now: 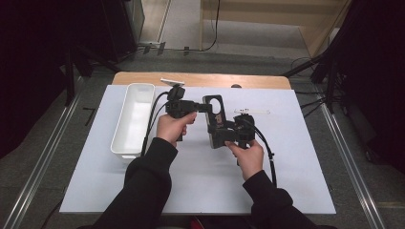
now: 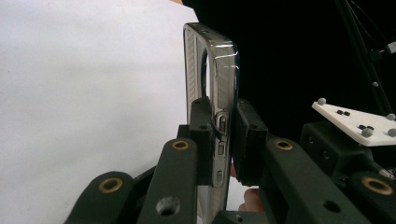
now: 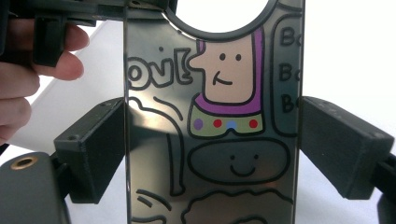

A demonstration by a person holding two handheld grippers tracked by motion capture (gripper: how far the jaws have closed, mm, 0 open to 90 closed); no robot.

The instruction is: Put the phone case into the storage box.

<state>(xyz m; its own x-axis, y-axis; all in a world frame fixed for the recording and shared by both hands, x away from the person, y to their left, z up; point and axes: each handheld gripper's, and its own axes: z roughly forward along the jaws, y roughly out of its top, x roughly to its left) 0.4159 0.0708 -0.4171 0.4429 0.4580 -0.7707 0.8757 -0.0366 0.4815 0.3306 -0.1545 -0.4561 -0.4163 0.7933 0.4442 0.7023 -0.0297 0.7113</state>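
A see-through dark phone case [image 1: 216,119] with cartoon drawings and a round camera hole is held upright above the white mat by both grippers. My left gripper [image 1: 206,108] comes in from the left and is shut on the case's thin edge near the top; in the left gripper view its pads [image 2: 201,135] clamp the case [image 2: 217,70] at its side buttons. My right gripper [image 1: 223,136] grips lower down, across the width. In the right gripper view both black pads [image 3: 100,144] press the long edges of the case [image 3: 215,140].
A long white tray [image 1: 133,119] lies on the left part of the white mat [image 1: 191,186]. Behind the mat runs the wooden table edge [image 1: 200,78]. Dark curtains and stands flank the table. Metal rails run along the floor on both sides.
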